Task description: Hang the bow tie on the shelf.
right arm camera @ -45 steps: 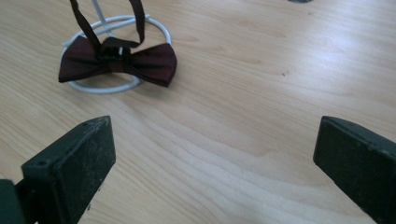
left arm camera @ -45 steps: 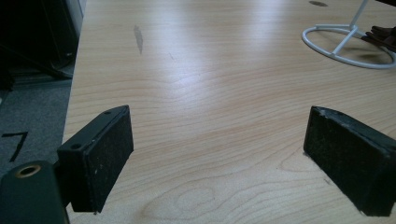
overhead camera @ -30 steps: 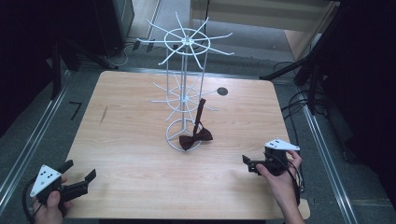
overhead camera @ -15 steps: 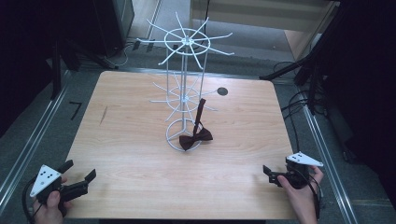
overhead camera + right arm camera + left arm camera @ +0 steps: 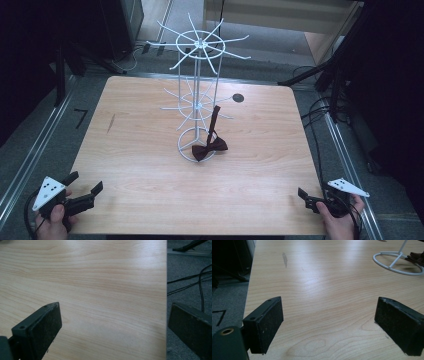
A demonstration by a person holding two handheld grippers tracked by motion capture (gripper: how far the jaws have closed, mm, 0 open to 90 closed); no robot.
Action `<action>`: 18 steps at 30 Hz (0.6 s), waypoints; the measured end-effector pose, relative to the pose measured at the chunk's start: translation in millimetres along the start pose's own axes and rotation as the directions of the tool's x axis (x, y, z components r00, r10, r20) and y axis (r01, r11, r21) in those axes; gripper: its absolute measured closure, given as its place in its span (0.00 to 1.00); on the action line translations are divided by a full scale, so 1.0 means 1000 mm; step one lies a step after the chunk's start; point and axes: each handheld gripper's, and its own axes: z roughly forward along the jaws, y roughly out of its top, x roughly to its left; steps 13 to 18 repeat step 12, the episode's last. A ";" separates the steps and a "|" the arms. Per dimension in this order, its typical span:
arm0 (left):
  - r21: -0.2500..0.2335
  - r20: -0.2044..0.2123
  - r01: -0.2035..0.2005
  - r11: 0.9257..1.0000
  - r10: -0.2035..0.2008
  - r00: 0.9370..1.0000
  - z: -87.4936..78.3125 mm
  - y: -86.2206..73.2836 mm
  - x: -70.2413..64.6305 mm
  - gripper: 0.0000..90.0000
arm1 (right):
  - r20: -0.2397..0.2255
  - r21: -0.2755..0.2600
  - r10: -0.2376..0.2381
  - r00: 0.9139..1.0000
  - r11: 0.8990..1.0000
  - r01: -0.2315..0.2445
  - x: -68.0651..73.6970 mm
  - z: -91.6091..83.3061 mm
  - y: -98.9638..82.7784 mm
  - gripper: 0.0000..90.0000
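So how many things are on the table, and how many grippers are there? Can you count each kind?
White wire rack: 1
Dark red bow tie: 1
Grippers: 2, the left gripper and the right gripper, both open
Total: 4

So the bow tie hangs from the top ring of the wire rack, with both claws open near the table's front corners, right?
Not quite: the bow tie lies on the wire rack's base ring, its strap running up toward the lower spokes, as the high view shows. Both claws are open.
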 end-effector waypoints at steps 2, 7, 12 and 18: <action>0.001 -0.001 0.000 1.000 0.000 1.000 0.000 0.000 0.000 0.10 | 0.004 -0.011 0.009 1.000 1.000 -0.009 -0.002 -0.004 -0.003 0.00; 0.005 -0.001 -0.003 1.000 0.003 1.000 0.000 0.000 0.000 0.10 | 0.003 -0.029 0.015 1.000 0.999 -0.015 -0.005 -0.008 -0.006 0.00; 0.015 0.000 0.002 1.000 -0.002 1.000 0.001 0.001 0.001 0.10 | 0.006 -0.023 0.012 1.000 1.000 -0.012 -0.004 -0.007 -0.005 0.00; 0.015 0.000 0.002 1.000 -0.002 1.000 0.001 0.001 0.001 0.10 | 0.006 -0.023 0.012 1.000 1.000 -0.012 -0.004 -0.007 -0.005 0.00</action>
